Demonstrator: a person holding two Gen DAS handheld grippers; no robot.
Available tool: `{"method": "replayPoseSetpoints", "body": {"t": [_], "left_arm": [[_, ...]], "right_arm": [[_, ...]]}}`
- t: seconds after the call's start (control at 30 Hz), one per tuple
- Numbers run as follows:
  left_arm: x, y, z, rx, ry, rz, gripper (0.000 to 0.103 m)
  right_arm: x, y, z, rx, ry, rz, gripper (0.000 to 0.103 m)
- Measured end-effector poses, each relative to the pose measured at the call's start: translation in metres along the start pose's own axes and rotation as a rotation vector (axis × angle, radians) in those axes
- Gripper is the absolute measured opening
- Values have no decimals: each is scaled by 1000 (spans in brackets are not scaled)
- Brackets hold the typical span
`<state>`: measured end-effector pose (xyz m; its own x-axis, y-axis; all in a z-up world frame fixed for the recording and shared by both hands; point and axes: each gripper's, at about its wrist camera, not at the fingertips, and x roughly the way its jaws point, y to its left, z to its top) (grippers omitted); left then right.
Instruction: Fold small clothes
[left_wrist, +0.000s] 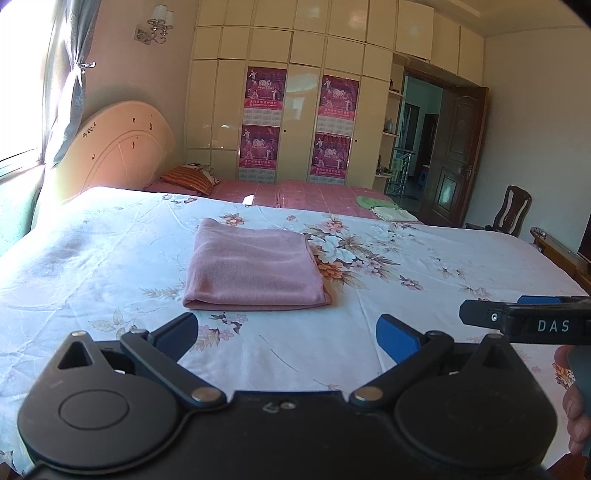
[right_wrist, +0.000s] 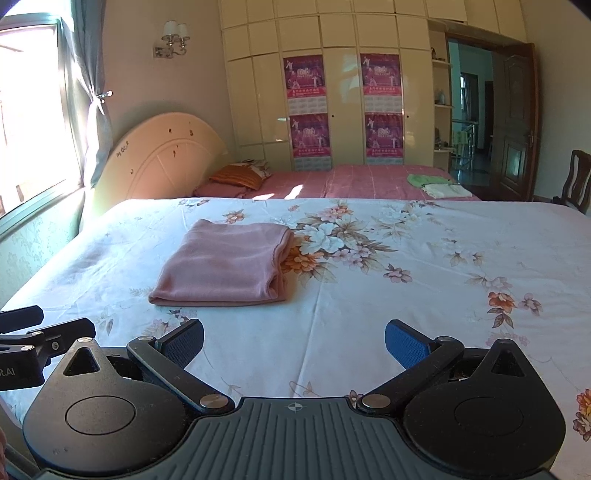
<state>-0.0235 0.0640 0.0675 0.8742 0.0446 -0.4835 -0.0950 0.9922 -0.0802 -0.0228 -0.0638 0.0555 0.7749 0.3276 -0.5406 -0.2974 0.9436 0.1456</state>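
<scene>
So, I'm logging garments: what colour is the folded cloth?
Dusty pink cloth, plain; clearest in the left wrist view.

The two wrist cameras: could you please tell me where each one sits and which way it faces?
Left wrist: sits behind the open left tongs, facing across the floral bed at the folded pink garment; the right tongs and some fingers show at right.
Right wrist: sits behind the open right tongs, facing the same way; the left tongs show at left.
Shared: garment, bed, wardrobe, doorway.
</scene>
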Motion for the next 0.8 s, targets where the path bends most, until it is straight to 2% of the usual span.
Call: {"method": "replayPoseSetpoints", "body": {"t": [0.8], "left_arm": [[3,4,3,12,-1,-6,103]], "right_arm": [[3,1,3,-10,4,-8,103]]}}
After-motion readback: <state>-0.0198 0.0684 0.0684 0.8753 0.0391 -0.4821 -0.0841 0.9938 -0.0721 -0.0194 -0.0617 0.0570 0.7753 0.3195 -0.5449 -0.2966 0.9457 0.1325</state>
